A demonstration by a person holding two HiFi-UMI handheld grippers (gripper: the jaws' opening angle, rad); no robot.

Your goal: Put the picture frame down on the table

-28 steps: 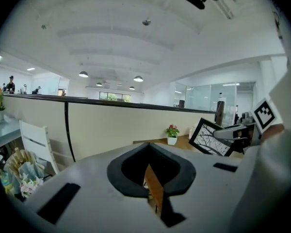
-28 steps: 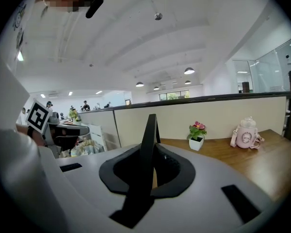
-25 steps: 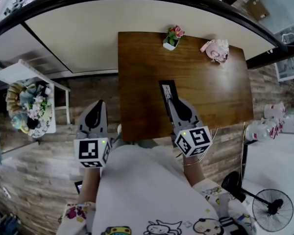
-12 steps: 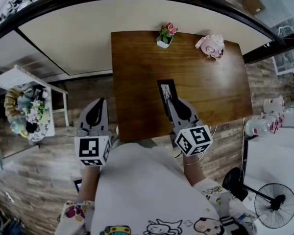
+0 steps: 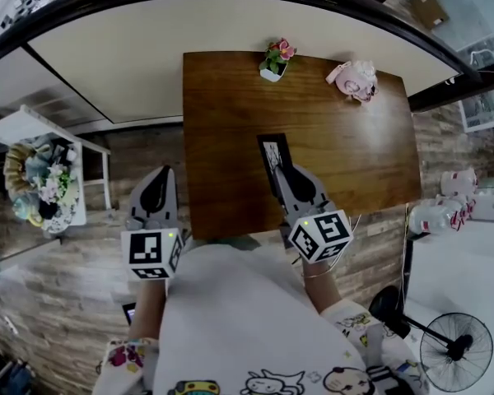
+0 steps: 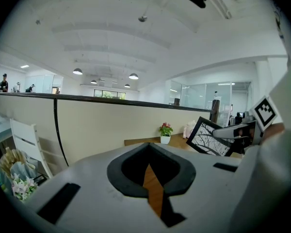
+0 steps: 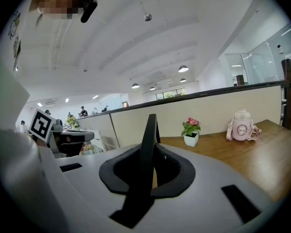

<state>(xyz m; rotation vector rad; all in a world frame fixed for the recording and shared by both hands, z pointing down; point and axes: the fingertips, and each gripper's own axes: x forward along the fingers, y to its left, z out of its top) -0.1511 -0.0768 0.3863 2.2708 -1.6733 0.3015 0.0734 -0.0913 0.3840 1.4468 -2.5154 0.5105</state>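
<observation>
The picture frame [image 5: 272,156] is black-edged with a tree print. It is held over the near part of the brown wooden table [image 5: 346,146], and my right gripper [image 5: 281,174] is shut on its near edge. In the right gripper view the frame [image 7: 148,140] stands edge-on between the jaws of the right gripper [image 7: 150,165]. In the left gripper view the frame [image 6: 208,138] is tilted; whether it touches the table I cannot tell. My left gripper [image 5: 156,178] hangs left of the table over the floor. Its jaws [image 6: 148,168] are shut on nothing.
A small potted flower [image 5: 273,58] and a pink bottle [image 5: 358,81] stand along the table's far edge. A white chair with a bouquet [image 5: 41,179] is at the left. A white surface with cups [image 5: 457,204] and a fan [image 5: 453,352] are at the right.
The whole view has slid slightly left. My right gripper still holds the frame over the same near part of the table, and the left gripper has barely moved.
</observation>
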